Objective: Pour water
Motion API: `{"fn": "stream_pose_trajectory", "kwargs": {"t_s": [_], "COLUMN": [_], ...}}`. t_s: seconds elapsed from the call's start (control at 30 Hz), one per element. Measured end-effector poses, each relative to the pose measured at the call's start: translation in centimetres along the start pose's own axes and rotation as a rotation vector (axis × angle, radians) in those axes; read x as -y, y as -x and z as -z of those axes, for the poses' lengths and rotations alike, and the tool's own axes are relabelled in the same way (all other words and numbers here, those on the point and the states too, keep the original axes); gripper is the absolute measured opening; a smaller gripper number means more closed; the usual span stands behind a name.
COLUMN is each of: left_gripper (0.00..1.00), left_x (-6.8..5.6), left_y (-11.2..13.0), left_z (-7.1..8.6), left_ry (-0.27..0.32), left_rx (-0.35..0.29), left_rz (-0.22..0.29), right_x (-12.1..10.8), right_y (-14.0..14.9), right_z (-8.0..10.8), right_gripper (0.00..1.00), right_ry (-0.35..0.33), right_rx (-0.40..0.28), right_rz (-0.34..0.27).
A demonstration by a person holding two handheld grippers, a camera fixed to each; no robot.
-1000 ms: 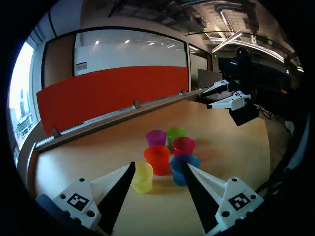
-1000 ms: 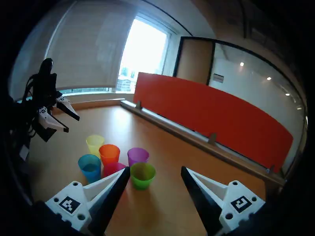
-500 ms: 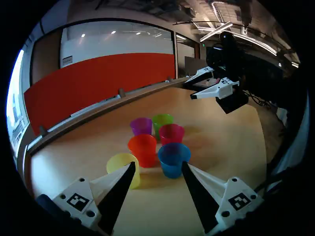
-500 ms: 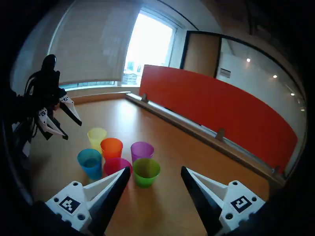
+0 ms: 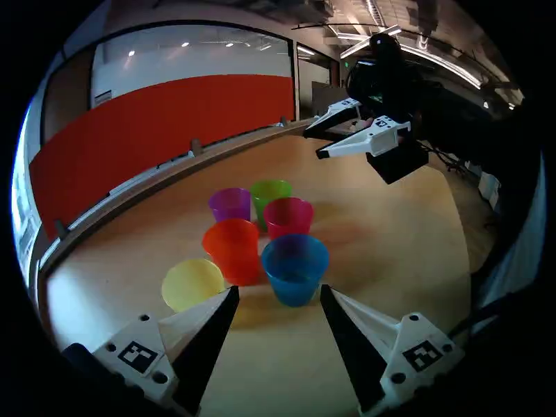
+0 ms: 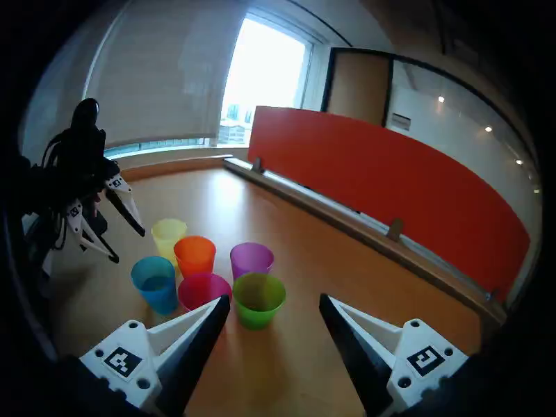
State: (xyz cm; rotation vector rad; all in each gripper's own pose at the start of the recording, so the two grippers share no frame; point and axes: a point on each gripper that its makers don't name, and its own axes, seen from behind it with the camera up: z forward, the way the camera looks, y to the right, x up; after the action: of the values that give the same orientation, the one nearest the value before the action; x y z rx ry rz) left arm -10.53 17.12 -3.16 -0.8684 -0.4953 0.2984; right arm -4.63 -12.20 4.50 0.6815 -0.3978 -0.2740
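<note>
Holding both tools released, you have six plastic cups standing upright in a tight cluster on the light wooden tabletop (image 5: 396, 236). Left gripper (image 5: 278, 288): fingers spread, nothing between them. The translucent blue plastic cup (image 5: 295, 267) stands just ahead of the gap, and the yellow plastic cup (image 5: 191, 281) is partly hidden behind the left finger. The orange plastic cup (image 5: 233, 250) sits just beside the blue one. Behind them stand the purple plastic cup (image 5: 231, 205), the green plastic cup (image 5: 270, 194) and the magenta plastic cup (image 5: 288, 215). Right gripper (image 6: 274, 297): fingers also spread and empty, with the green cup just ahead of the gap and the magenta cup by its left finger. Seen from the left gripper view, it hangs in the air beyond the cluster, apart from every cup. Water level in the cups: cannot tell. A long red panel (image 5: 139, 125) runs along the far table edge.
</note>
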Motion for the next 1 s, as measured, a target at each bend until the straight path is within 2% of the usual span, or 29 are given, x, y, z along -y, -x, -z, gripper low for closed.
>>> {"fn": "stream_pose_trajectory", "kwargs": {"t_s": [0.7, 1.0], "left_gripper": [0.86, 0.86], "left_x": [-1.0, -1.3], "left_y": [1.4, 1.1], "left_z": [-3.2, -4.7], "left_ry": [0.084, 0.111], "left_rx": [0.114, 0.139], "left_rz": [-0.059, -0.080], "right_x": [0.0, 0.0], "right_y": [0.5, 1.2], "right_z": [-2.2, -3.0], "right_gripper": [1.00, 1.00], "right_ry": [-0.023, -0.031], "right_rx": [0.011, 0.017], "right_rz": [0.012, 0.008]}}
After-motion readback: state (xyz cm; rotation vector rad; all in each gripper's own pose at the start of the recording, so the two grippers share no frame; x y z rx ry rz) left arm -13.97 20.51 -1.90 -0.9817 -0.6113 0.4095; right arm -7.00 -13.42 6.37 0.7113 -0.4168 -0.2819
